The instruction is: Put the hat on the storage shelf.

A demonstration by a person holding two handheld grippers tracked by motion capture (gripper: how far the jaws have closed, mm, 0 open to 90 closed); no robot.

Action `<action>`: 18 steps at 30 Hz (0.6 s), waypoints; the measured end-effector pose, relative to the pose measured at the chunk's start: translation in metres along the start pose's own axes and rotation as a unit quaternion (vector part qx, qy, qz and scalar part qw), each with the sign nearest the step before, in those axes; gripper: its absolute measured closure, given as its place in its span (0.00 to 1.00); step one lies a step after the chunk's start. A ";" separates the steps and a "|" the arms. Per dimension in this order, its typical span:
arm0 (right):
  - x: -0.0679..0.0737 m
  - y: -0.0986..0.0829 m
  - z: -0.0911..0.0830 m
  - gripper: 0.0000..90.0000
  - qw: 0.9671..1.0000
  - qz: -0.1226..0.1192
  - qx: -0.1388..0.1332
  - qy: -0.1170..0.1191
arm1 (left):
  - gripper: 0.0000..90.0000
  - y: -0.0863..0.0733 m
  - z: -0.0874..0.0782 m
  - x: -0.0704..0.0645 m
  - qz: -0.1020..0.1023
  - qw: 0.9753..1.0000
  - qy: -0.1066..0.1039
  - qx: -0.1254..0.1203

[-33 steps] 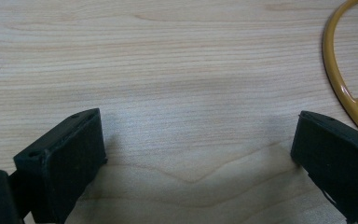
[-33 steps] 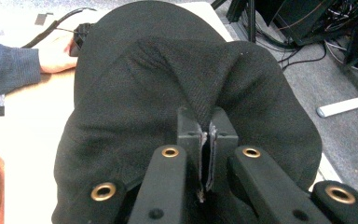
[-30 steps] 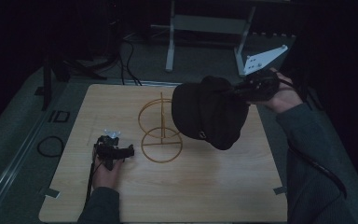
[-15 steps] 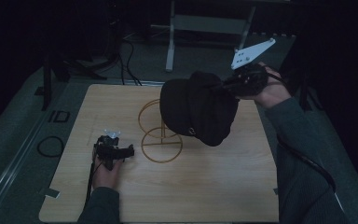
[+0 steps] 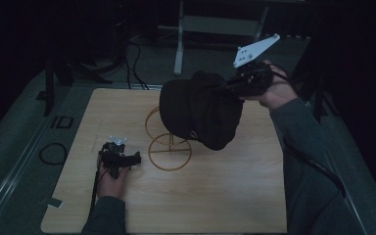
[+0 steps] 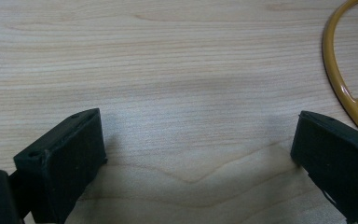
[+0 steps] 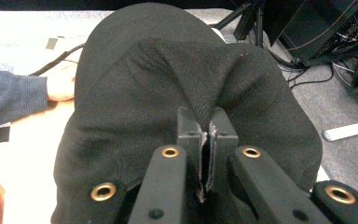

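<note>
Above the stand (image 5: 169, 142), the right gripper (image 5: 232, 87) holds the hat (image 5: 200, 110) aloft, jaws pinched tight on its fabric. Lifting is done; seating the hat on the stand's hoop remains. Beside the stand, the left gripper (image 5: 127, 159) rests on the desk (image 5: 225, 196), jaws wide, empty.

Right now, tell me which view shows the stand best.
The high view: the stand shows its base ring and upright hoop, with the hat partly covering it. The left gripper view catches one arc of the base ring.
</note>
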State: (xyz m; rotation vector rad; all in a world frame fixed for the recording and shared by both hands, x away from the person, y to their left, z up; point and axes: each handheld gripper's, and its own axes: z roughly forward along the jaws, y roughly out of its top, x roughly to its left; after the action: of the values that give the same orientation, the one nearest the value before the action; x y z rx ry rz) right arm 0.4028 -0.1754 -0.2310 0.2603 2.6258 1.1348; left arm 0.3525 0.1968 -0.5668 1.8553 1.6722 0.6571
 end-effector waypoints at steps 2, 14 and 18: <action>0.000 0.003 0.001 0.96 1.000 -0.002 0.001 0.001 | 0.03 0.000 0.000 0.000 0.000 1.000 0.000 0.000; 0.005 0.027 0.008 0.96 1.000 -0.017 0.005 0.001 | 0.03 0.000 0.000 0.000 0.000 1.000 0.000 0.000; 0.007 0.033 0.013 0.96 1.000 -0.020 0.003 0.000 | 0.03 0.000 0.000 0.000 0.000 1.000 0.000 0.000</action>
State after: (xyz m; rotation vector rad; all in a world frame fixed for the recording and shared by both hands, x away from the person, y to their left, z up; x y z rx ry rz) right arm 0.4021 -0.1419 -0.2163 0.2074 2.6228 1.1145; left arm 0.3525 0.1968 -0.5668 1.8543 1.6725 0.6577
